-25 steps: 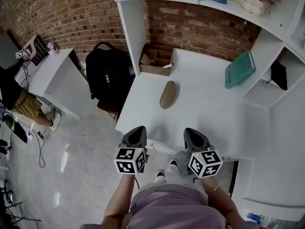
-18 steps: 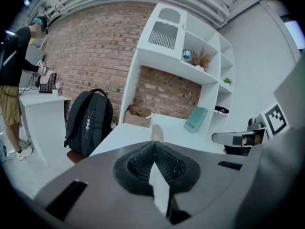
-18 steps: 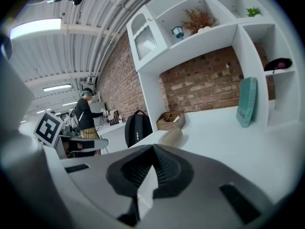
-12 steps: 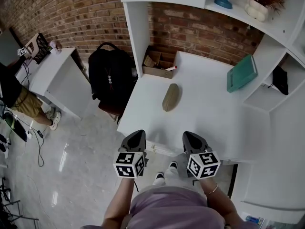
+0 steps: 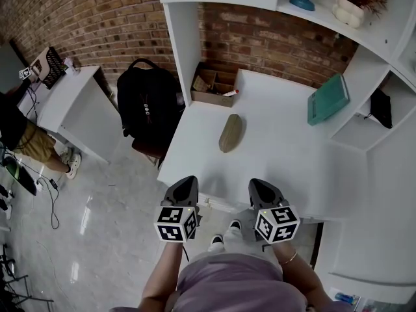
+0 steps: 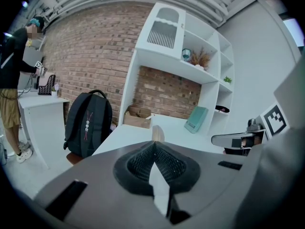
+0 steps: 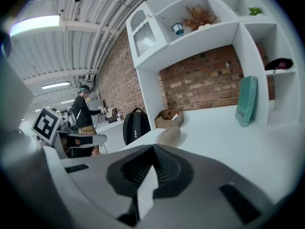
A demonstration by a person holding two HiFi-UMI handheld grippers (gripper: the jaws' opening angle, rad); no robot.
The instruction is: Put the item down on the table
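A tan, oblong pouch point(image 5: 229, 132) lies on the white table point(image 5: 286, 155), near its left half; it shows small past the jaws in the left gripper view point(image 6: 157, 133) and in the right gripper view point(image 7: 169, 135). My left gripper point(image 5: 184, 188) hangs at the table's near edge, shut with nothing in it. My right gripper point(image 5: 262, 191) is beside it, level with it, also shut and empty. Both point toward the pouch from well short of it.
A cardboard box point(image 5: 214, 81) with small items sits at the table's back left. A teal book point(image 5: 327, 96) leans at the right shelf. A black backpack point(image 5: 147, 107) stands on a seat left of the table. A person point(image 5: 23, 138) stands by a far desk.
The head view has shifted slightly; both grippers stay side by side at the table's near edge, and the pouch has not moved.
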